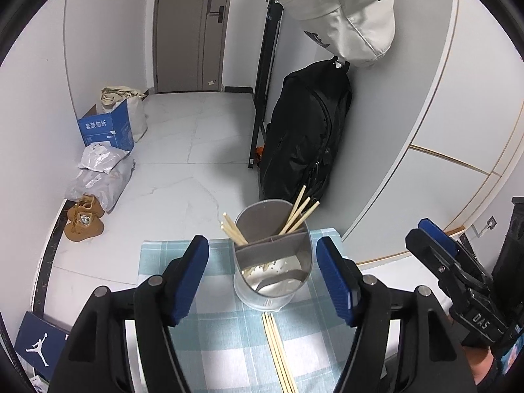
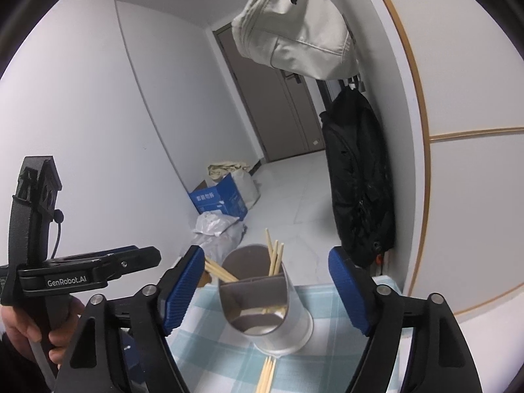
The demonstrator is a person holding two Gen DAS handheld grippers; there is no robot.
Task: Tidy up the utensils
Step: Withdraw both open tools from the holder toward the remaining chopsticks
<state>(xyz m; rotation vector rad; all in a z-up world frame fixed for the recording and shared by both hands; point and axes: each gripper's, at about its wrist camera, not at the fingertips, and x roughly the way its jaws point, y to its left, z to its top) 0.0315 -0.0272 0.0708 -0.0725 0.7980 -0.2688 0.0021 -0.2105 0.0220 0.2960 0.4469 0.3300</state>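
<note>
Ahead of me I see a tiled floor (image 1: 196,137) running to a closed door (image 1: 190,26), with a black backpack (image 1: 304,131) leaning on the right wall and a pale bag (image 1: 344,16) hanging above it. Nearer, a small table carries a blue-and-white checked cloth (image 1: 229,334). On that cloth stands the metal utensil holder (image 1: 271,262), upright and split by grey dividers into compartments. Two bunches of wooden chopsticks (image 1: 299,211) lean out of its far compartments, one to the left, one to the right. A further few loose chopsticks (image 1: 278,353) lie flat on the cloth, their far ends right at the holder's base.

My left gripper (image 1: 262,281) has its jaws spread wide, either side of the holder, pads clear of it and holding nothing. My right gripper (image 2: 265,291) is likewise wide apart and empty, framing the holder without touching it.
</note>
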